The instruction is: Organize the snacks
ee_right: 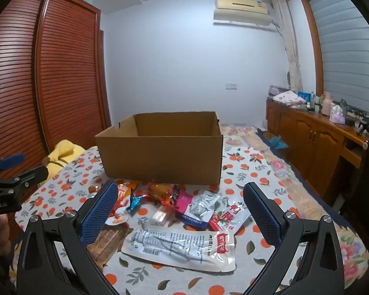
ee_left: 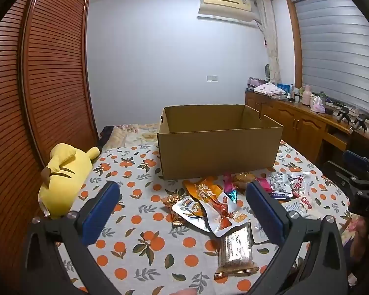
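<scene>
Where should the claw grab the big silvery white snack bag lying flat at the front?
Probably by its near long edge. The silvery white bag lies flat on the orange-print cloth, so there is little to pinch from above. The right claw is open just over it; coming in low from the front, one finger could slide under that slightly lifted, crinkled edge.

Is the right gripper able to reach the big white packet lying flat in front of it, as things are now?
Probably yes. The right gripper is open wide and points down at the white packet, which lies flat on the orange-print cloth with nothing on top. Only its thinness may make the pinch difficult.
</scene>
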Tool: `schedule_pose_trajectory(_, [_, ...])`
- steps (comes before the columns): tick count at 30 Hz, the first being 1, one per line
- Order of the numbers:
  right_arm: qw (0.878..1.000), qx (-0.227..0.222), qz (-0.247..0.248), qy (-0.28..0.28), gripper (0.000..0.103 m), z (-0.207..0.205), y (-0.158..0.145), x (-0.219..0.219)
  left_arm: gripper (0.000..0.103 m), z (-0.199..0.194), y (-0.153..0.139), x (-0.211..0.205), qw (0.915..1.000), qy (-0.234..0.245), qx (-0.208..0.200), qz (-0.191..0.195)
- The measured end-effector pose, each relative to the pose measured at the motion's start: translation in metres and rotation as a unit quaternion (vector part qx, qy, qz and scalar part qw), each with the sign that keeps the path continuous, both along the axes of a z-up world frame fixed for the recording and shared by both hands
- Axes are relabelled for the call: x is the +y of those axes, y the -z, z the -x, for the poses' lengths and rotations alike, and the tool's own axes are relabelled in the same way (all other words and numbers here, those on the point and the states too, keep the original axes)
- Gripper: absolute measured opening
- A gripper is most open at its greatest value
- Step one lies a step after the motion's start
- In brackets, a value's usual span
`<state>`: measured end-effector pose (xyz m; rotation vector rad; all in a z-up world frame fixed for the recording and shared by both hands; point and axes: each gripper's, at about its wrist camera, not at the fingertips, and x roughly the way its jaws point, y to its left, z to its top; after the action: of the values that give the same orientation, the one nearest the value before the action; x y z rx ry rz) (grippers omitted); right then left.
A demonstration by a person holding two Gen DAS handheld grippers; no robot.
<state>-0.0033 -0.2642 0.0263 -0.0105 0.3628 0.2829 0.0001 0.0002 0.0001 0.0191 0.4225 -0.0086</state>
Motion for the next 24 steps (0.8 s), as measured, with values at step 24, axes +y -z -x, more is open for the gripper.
schedule_pose_trajectory(24, [1.000,0.000,-0.003,0.000,0.103,-0.0020,0.0017,-0.0021,0.103,0.0004,0.0091,0.0026,1.0000,-0.005,0.005,-0.004])
